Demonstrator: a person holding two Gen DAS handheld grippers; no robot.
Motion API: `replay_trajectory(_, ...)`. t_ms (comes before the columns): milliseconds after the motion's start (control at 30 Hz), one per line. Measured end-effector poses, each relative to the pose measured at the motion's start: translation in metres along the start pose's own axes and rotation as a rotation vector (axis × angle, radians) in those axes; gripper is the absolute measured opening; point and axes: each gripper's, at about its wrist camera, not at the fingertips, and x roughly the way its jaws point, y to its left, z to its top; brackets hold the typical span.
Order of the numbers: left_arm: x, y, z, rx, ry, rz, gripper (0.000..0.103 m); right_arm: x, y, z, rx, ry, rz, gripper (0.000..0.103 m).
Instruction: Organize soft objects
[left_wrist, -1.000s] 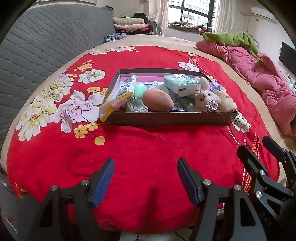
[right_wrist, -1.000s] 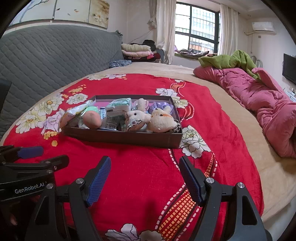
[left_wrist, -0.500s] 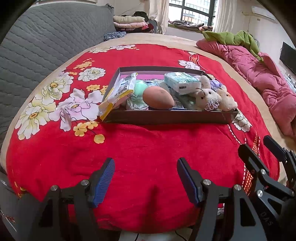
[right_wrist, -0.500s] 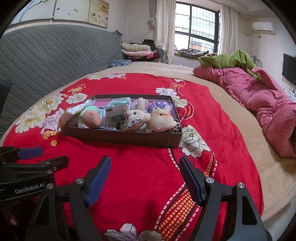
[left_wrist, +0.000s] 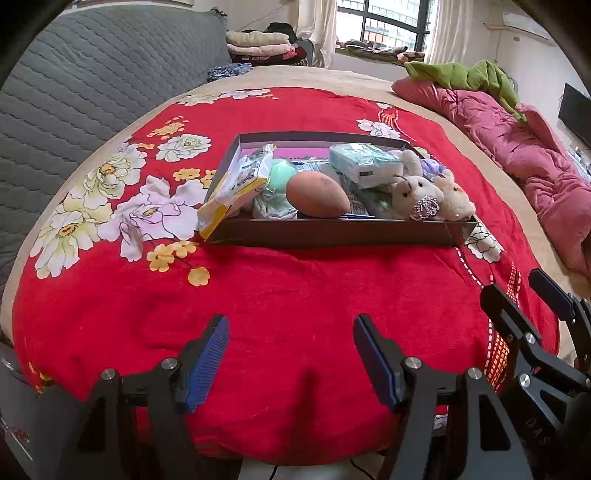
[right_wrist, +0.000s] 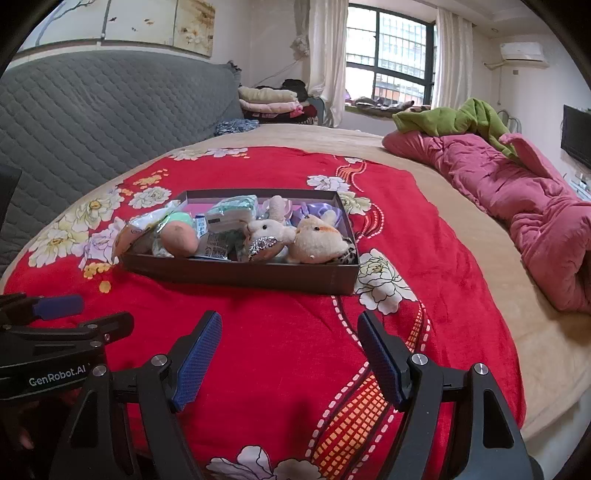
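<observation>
A dark shallow box (left_wrist: 332, 232) (right_wrist: 240, 275) sits on the red flowered blanket. It holds a brown egg-shaped soft toy (left_wrist: 317, 195) (right_wrist: 179, 238), two plush bunnies (left_wrist: 415, 194) (right_wrist: 269, 232), a tissue pack (left_wrist: 364, 164) (right_wrist: 231, 212), a yellow-edged packet (left_wrist: 236, 184) and a mint green soft item (left_wrist: 280, 175). My left gripper (left_wrist: 291, 350) is open and empty, well short of the box. My right gripper (right_wrist: 290, 349) is open and empty, also short of the box.
A pink quilt (right_wrist: 517, 199) with a green cloth (right_wrist: 454, 120) lies on the right of the bed. A grey quilted headboard (right_wrist: 92, 122) stands at left. Folded clothes (right_wrist: 269, 101) are stacked at the back. The bed's front edge is just below both grippers.
Both views have shifted very slightly; the box sits a touch higher in the left wrist view. Both grippers stay open and empty.
</observation>
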Motion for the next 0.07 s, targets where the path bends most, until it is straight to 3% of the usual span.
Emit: replay_trajectory(67,0.0004,0.0006,0.0003,0.000,-0.001,-0.003,0.069,0.0003,-0.0003,0.0001,0.000,0.003,-0.001,0.077)
